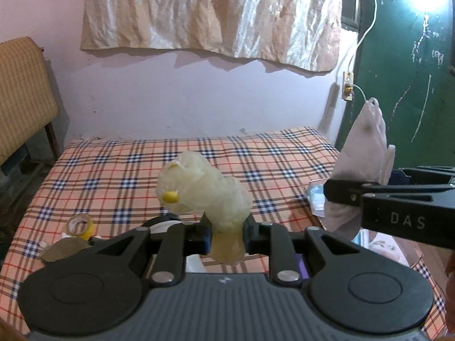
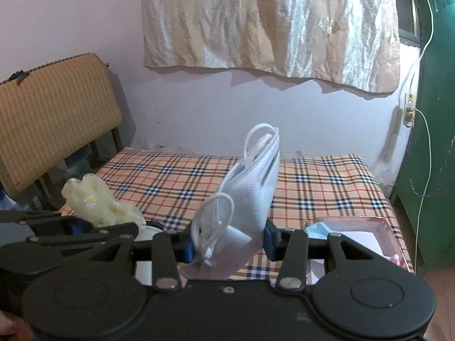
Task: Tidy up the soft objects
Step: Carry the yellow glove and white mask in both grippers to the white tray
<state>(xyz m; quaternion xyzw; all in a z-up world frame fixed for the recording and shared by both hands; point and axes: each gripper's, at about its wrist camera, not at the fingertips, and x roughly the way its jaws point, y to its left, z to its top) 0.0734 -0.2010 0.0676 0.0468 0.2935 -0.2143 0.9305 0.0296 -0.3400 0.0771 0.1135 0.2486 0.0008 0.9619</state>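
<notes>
The left claw [image 1: 227,234] pinches a pale yellow, crumpled soft cloth bundle with small daisy decorations [image 1: 204,190], held upright above the plaid-covered bed [image 1: 113,170]. The right claw [image 2: 229,244] grips a white folded face mask with elastic ear loops [image 2: 250,196], also raised over the bed (a pink tray [image 2: 381,227] holding a light blue mask [image 2: 321,228] sits just right of it). A yellow tape roll [image 1: 81,226] lies near the bed's left edge.

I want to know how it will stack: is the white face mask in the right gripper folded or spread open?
Folded. The white face mask stands as a flat, creased wedge in the right gripper, ear loops bunched at each end.
</notes>
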